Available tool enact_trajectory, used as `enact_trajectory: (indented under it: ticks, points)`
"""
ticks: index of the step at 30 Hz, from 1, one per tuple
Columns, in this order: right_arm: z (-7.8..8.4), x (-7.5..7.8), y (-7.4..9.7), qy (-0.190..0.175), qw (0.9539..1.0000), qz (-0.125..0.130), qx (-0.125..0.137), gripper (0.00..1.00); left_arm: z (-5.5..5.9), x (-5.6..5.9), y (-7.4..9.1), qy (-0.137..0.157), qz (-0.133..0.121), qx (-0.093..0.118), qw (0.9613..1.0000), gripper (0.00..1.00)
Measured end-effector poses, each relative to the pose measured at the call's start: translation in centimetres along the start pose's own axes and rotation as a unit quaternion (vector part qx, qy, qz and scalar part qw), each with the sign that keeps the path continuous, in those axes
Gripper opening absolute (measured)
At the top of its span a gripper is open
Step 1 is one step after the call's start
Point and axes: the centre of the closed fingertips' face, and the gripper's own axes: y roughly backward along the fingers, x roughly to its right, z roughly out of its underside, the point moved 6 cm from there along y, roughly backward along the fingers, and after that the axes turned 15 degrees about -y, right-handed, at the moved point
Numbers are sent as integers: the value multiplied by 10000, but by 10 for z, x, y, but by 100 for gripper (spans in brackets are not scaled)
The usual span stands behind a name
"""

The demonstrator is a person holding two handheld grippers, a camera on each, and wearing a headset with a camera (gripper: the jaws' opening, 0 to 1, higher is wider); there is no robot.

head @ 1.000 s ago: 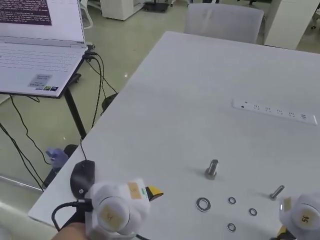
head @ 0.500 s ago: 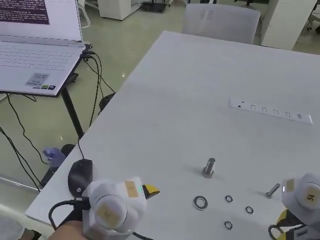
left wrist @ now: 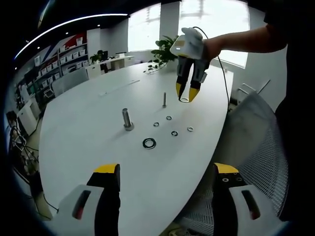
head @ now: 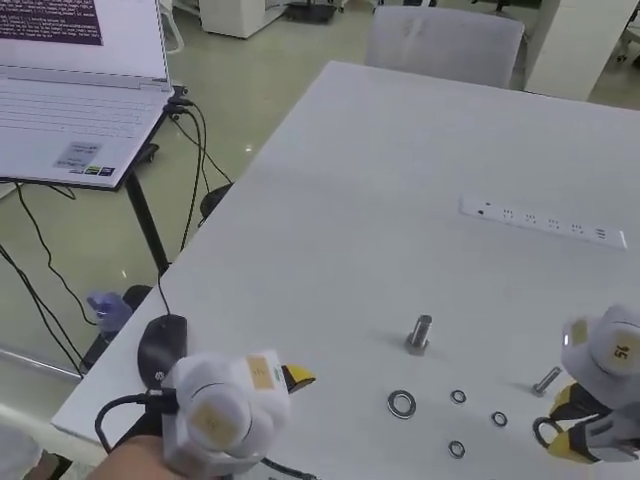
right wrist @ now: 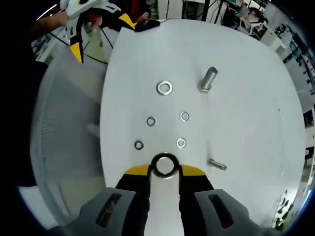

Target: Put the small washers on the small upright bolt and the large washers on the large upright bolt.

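Right gripper (right wrist: pixel 165 172) is clamped on a large silver steel ring washer (right wrist: pixel 154 165), well apart from the thick upright steel bolt (right wrist: pixel 208 79). Left gripper (left wrist: pixel 165 169) gapes wide, farther from that bolt.

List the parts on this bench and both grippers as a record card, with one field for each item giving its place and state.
large bolt: upright on the table, no washer on it
small bolt: upright, no washer on it
loose large washer: flat, near the large bolt
small washers: four, flat, scattered between the bolts
right gripper: shut on the held large washer, above the table
left gripper: open, empty
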Motion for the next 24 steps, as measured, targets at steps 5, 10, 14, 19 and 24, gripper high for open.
enact_trajectory:
  ticks: [5,10,14,19,24]
  points:
    - [-12,6,4,7,10000,29,47,21,2,-2,-1,-6,-9,-19,10000,76]
    - [-26,12,8,22,9999,35,131,21,2,-3,-1,-12,0,-13,10000,76]
    - [-40,17,13,127,9996,127,213,21,2,-5,-1,-11,-2,-2,10000,76]
    - [-59,23,16,205,9995,125,226,21,5,-5,-2,-34,14,-26,10000,76]
    - [-73,23,17,307,9991,133,247,21,7,-6,0,-25,8,-19,10000,76]
